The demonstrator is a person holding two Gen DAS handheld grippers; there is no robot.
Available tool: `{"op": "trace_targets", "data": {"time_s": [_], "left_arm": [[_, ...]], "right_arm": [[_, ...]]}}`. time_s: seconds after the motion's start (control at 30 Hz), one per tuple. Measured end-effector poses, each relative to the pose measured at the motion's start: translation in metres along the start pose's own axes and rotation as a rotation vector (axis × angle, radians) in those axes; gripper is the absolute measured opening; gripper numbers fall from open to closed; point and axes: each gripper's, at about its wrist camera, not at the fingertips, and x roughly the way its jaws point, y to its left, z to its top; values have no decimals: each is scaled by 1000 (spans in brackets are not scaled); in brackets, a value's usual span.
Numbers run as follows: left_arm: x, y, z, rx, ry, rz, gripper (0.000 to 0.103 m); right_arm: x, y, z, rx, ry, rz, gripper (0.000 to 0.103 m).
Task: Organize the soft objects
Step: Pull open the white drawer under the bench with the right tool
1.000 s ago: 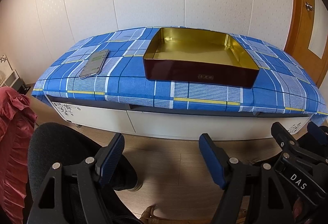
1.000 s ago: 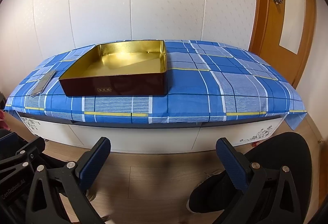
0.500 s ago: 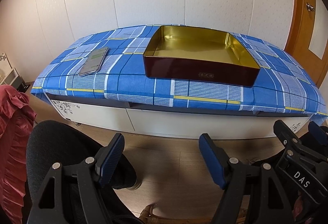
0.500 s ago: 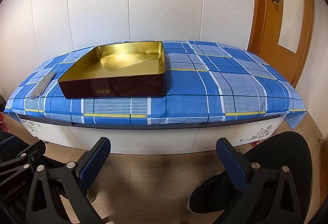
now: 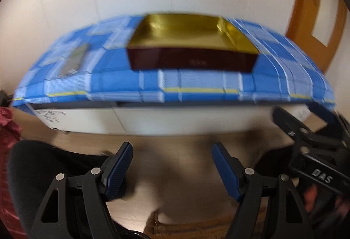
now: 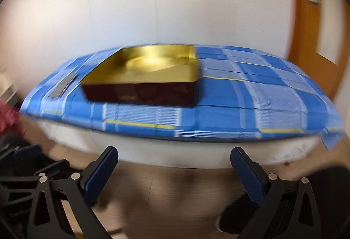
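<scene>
Ahead, on blue plaid cloth (image 5: 122, 83) over a low white unit (image 5: 166, 118): gold-lined tray (image 5: 192, 31) with dark outer walls, nothing visible inside. Flat phone (image 5: 73, 59) lying left of tray, apart from it. Left gripper (image 5: 172, 151) spread wide, holding nothing, low over wood floor (image 5: 181, 182). Right gripper (image 6: 175, 157) likewise spread and unloaded. Red ruffled fabric (image 5: 8, 173) at far left, beside a black chair seat (image 5: 37, 164). Both views motion-blurred.
</scene>
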Motion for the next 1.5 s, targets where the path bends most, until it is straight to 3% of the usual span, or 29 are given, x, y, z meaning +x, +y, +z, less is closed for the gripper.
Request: {"op": "trace_targets", "data": {"time_s": [0.13, 0.2, 0.3, 0.47, 0.57, 0.67, 0.73, 0.9, 1.03, 1.37, 1.4, 1.43, 1.47, 1.5], "left_arm": [[35, 7, 1, -33, 166, -165, 76], [49, 9, -1, -50, 211, -217, 76], [66, 17, 4, -54, 228, -198, 76], [90, 25, 16, 17, 176, -130, 75], [103, 20, 24, 129, 128, -58, 75], [115, 11, 26, 279, 69, 35, 75], [125, 8, 23, 330, 75, 48, 75], [139, 10, 13, 357, 103, 18, 75], [147, 14, 10, 348, 127, -25, 75], [159, 11, 5, 367, 119, -4, 75], [161, 11, 5, 371, 117, -3, 75], [160, 10, 4, 378, 116, 1, 75], [160, 9, 4, 388, 115, 8, 75], [159, 8, 3, 395, 113, 16, 75]], "right_arm": [[39, 5, -2, -241, 126, 47, 103], [58, 7, -8, -365, 175, 49, 103], [93, 7, -22, -516, 262, 65, 103], [147, 15, -55, -783, 377, 105, 103], [185, 9, -70, -913, 377, 26, 103], [218, -4, -79, -954, 418, -27, 103], [232, -12, -80, -976, 397, -74, 103], [245, -15, -82, -1012, 344, -104, 103], [266, -18, -86, -1028, 405, -83, 103], [275, -10, -109, -1233, 472, -103, 103], [272, -8, -111, -1206, 567, 14, 103], [275, -5, -118, -1094, 756, 213, 103], [271, 0, -143, -1076, 856, 322, 103], [264, 4, -166, -1232, 828, 261, 103]]}}
